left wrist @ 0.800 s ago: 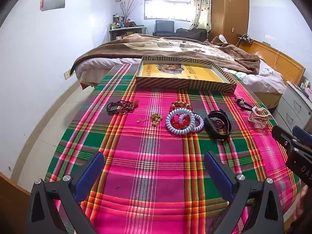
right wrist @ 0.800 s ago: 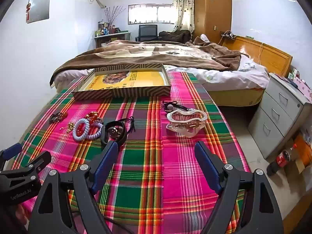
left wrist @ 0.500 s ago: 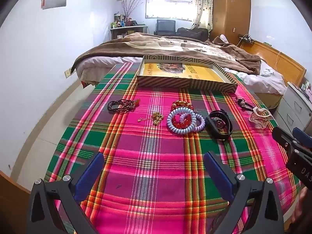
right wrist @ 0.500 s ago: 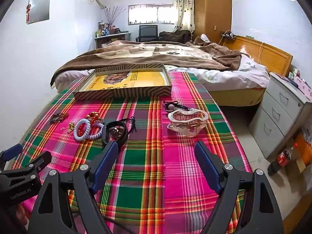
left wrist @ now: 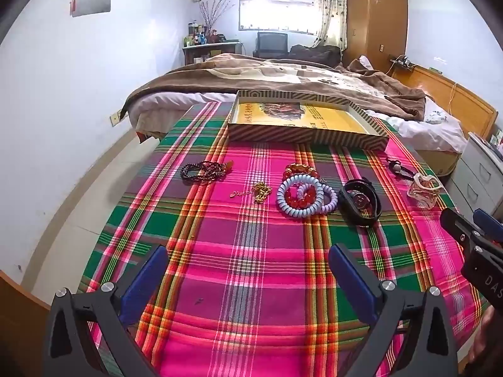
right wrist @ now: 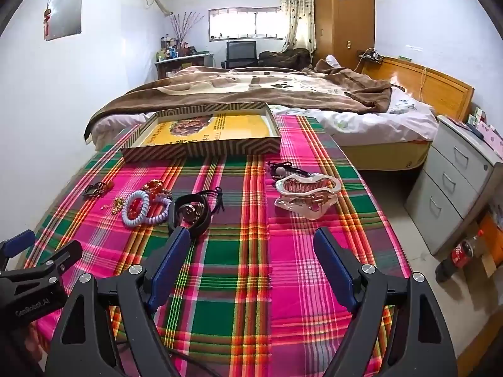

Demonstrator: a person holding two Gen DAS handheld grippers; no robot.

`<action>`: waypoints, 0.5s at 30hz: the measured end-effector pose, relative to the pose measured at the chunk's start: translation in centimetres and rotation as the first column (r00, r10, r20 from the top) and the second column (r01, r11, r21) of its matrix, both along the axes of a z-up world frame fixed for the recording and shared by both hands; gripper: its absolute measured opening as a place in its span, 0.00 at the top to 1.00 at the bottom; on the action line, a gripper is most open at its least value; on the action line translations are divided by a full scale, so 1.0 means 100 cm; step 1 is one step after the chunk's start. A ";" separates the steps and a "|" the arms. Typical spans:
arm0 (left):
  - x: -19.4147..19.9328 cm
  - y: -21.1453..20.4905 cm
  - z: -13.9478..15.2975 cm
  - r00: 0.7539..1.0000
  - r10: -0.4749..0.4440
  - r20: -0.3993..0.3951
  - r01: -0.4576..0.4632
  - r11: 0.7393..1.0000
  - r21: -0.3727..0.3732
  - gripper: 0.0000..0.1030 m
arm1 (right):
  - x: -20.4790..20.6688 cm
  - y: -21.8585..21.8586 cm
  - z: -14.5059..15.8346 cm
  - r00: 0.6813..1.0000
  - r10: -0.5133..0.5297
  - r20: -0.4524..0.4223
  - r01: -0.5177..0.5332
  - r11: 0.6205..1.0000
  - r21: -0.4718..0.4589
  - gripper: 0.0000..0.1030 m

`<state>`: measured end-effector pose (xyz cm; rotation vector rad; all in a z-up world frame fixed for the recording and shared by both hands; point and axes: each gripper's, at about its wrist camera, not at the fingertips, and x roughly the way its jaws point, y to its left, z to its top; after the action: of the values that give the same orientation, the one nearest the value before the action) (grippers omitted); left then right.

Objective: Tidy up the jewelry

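Note:
Jewelry lies in a row on the plaid tablecloth [left wrist: 251, 267]: a dark bead bracelet [left wrist: 204, 170], a gold chain [left wrist: 259, 191], blue and lilac coil bands over red beads [left wrist: 300, 194], a black watch [left wrist: 360, 201], a black hair tie with a bead [left wrist: 397, 167] and a clear hair claw [right wrist: 306, 193]. A striped shallow box with a yellow bottom [left wrist: 306, 122] stands behind them. My left gripper [left wrist: 248, 264] is open and empty, short of the coil bands. My right gripper [right wrist: 253, 245] is open and empty, between the watch [right wrist: 190, 212] and the claw.
A bed with a brown blanket [right wrist: 267, 91] stands behind the table. A grey drawer cabinet [right wrist: 456, 182] and a cola bottle [right wrist: 460, 251] are to the right on the floor. The white wall [left wrist: 63, 110] runs along the left.
Both views have shifted slightly, with the jewelry a little lower and nearer in the left wrist view. Both grippers stay open and empty.

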<state>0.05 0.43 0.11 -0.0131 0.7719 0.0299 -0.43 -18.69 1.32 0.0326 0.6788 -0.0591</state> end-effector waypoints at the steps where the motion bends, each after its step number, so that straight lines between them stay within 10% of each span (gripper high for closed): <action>1: 0.000 0.000 0.000 1.000 0.002 0.002 -0.002 1.000 0.000 0.00 | 0.000 0.001 0.000 1.000 0.001 0.000 -0.001 1.000 -0.002 0.22; 15: -0.002 -0.001 0.001 1.000 0.002 0.000 -0.002 1.000 0.005 0.00 | -0.001 0.003 -0.002 1.000 0.003 -0.003 -0.003 1.000 -0.013 0.22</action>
<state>-0.15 0.36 0.20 -0.0092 0.7718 0.0333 -0.55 -18.38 1.15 0.0195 0.6811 -0.0606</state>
